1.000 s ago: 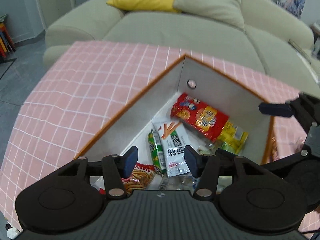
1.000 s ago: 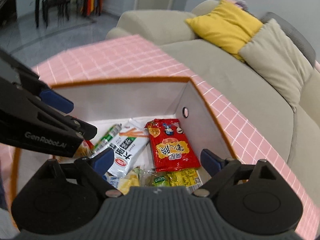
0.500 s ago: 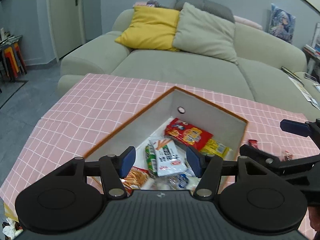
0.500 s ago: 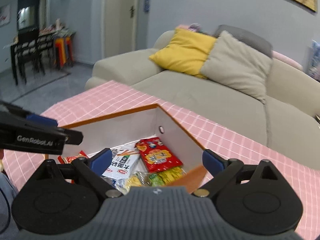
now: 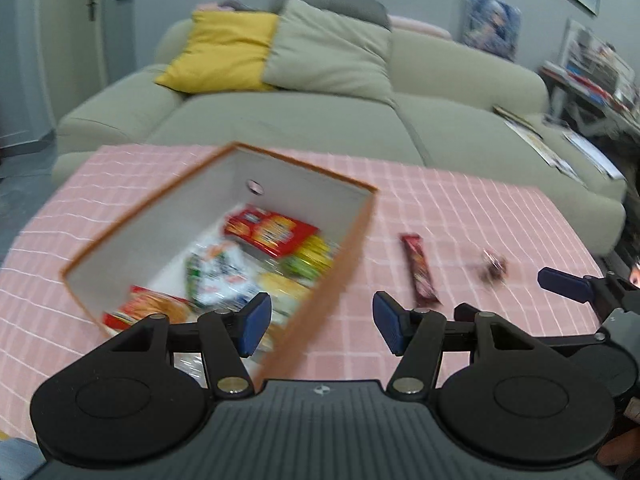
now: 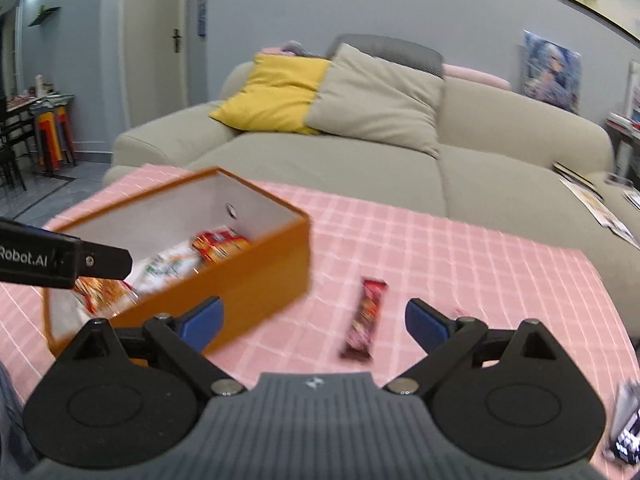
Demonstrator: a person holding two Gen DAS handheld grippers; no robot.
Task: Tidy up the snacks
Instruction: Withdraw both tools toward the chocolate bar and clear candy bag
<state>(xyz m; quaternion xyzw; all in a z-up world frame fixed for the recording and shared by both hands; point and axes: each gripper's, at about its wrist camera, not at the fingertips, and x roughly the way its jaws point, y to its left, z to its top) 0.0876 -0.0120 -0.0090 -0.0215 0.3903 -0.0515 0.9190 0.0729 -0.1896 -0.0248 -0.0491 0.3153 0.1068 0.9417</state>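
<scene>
Hovering over pink checked tabletop (image 5: pixel 460 208), both grippers empty, fingers spread apart.
Left gripper (image 5: pixel 322 322) straddles orange box (image 6: pixel 256 276) wall, snack packs (image 5: pixel 272 232) inside; red bar (image 6: pixel 366 314) lies between right gripper (image 6: pixel 314 320) fingers, ahead, untouched.

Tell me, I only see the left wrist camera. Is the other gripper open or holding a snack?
Observer: The right gripper is open and holds nothing.
Operator: Is the red bar close to it?
Observer: The red snack bar lies on the pink cloth just ahead of its fingers, beside the orange box but not touching it.
Operator: Is there anything I can't see at all?
Observer: A dark packet shows at the lower right edge of the right wrist view. It is too blurred to say what it is.
</scene>
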